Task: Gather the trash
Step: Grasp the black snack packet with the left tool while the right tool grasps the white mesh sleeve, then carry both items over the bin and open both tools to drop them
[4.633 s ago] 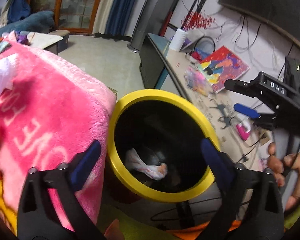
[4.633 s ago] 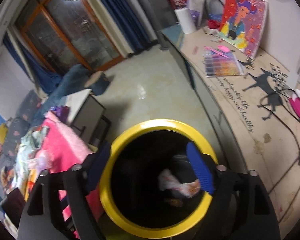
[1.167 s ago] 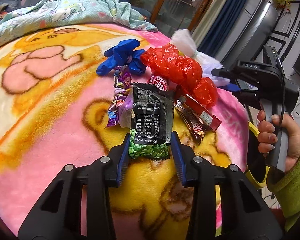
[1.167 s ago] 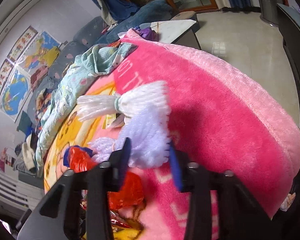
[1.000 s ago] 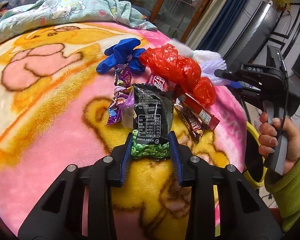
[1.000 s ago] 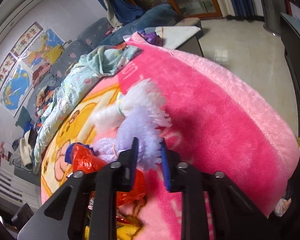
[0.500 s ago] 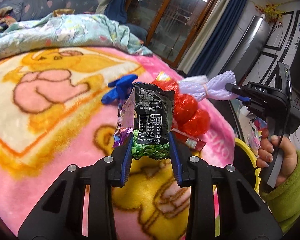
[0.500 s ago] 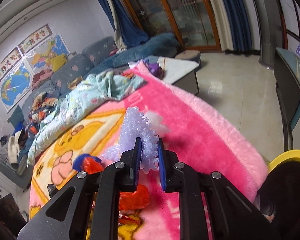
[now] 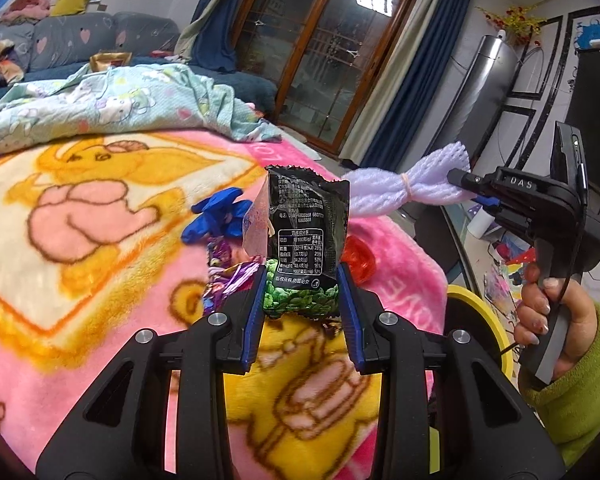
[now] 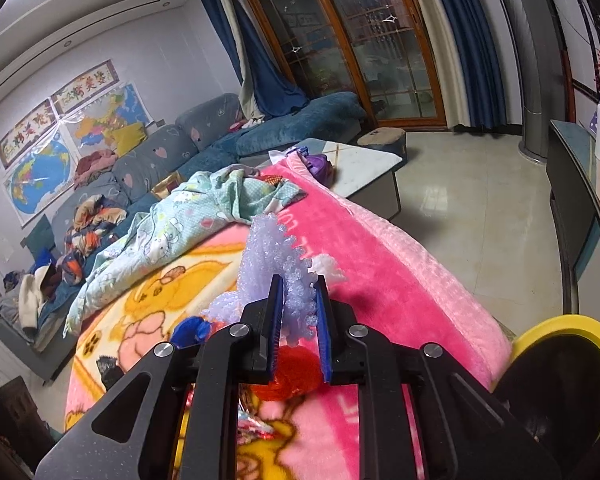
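**A:** Where does the bin lie from each load?

**B:** In the left wrist view the left gripper (image 9: 302, 300) is clamped on the lower end of a black foil snack packet with green peas printed on it (image 9: 306, 240), its long axis standing upright above the pink cartoon-print plush blanket (image 9: 100, 240). The yellow-rimmed black waste bin (image 9: 482, 320) shows at the right edge, low, past the blanket's end.

**A:** And the other hand?

**B:** The right gripper (image 10: 298, 320) is pinched on a pale lilac foam fruit net tied at its middle (image 10: 272, 256), which sticks up from the jaws. In the right wrist view the bin's rim (image 10: 560, 326) sits at lower right, just beside that gripper, so I'd judge the right hand nearer.

**A:** What's left?

**B:** A blue glove (image 9: 216, 218) and a red crumpled plastic wrapper (image 9: 358, 258), centre frame on the blanket.
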Demonstrator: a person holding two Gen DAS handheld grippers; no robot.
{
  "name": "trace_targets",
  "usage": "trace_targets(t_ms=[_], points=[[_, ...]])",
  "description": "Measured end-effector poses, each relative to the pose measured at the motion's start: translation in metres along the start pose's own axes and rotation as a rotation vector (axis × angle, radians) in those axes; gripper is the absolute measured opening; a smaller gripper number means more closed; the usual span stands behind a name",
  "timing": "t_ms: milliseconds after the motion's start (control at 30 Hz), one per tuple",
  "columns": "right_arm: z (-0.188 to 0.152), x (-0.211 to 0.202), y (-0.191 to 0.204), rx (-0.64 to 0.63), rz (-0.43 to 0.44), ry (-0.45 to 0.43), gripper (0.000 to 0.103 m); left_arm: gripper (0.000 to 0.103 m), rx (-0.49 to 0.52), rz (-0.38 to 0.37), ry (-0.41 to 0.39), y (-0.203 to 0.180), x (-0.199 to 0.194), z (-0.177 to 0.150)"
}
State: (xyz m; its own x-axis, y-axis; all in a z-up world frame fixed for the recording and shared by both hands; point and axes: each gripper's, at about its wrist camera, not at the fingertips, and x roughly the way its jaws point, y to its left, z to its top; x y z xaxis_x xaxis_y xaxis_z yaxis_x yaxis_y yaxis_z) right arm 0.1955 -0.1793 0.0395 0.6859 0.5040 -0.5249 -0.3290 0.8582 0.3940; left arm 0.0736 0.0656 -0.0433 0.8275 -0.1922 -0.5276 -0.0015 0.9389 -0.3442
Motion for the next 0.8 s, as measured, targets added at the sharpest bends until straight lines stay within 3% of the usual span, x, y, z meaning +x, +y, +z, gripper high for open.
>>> trace_targets(t_ms=[800], points=[[-0.017, -0.071, -0.047, 0.072, -0.049, -0.020, 0.015, 0.027, 0.099, -0.084, 0.004, -0.053, 0.000, -0.002]])
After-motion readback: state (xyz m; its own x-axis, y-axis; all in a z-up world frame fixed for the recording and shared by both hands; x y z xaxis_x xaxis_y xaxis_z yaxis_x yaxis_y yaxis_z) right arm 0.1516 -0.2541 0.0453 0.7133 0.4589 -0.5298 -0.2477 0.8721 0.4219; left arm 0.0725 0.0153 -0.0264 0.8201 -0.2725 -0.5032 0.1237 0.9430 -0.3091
